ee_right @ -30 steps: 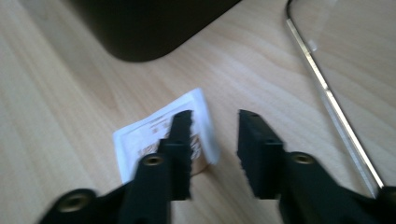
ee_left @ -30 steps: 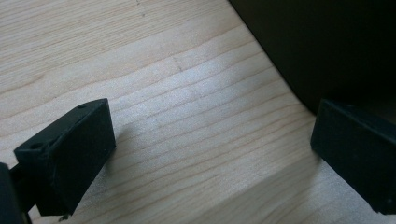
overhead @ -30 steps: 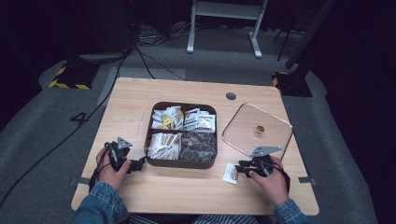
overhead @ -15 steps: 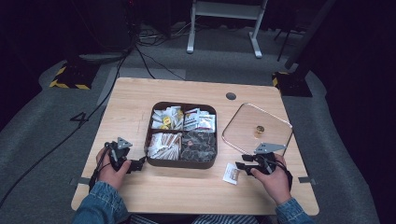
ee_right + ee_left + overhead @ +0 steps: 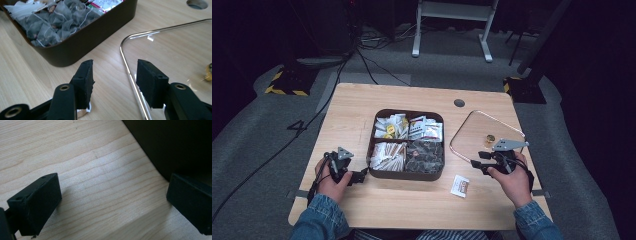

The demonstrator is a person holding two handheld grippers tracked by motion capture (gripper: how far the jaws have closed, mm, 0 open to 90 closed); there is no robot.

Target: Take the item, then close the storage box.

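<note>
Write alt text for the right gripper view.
The right hand-held gripper hovers open just above a wooden table, its jaws straddling the metal-rimmed edge of a clear lid lying flat. Behind them stands a dark brown box holding grey mesh tea bags.

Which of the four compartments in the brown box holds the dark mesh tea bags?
The front-right compartment of the brown box, the corner closest to the right hand-held gripper. Its grey-black mesh bags with strings differ from the pale paper packets in the other three.
</note>
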